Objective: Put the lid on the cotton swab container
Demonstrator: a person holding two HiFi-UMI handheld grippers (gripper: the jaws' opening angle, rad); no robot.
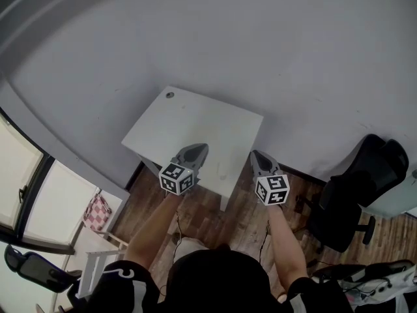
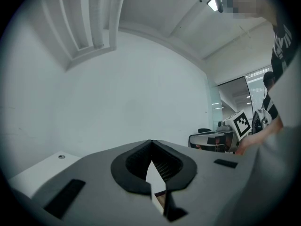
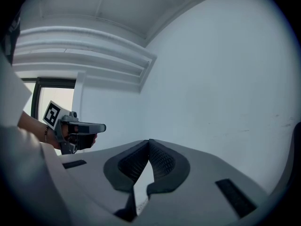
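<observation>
Left gripper (image 1: 201, 149) and right gripper (image 1: 255, 155) both pinched closed, empty, mid-frame. Can't spot the lid; probably light slippery plastic, grab its rim

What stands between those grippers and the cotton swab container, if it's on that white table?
Nothing visible blocks them. The left gripper and right gripper, both shut and empty, hover at the near edge of the white table. No container or lid can be made out; only a small round spot at its far corner.
</observation>
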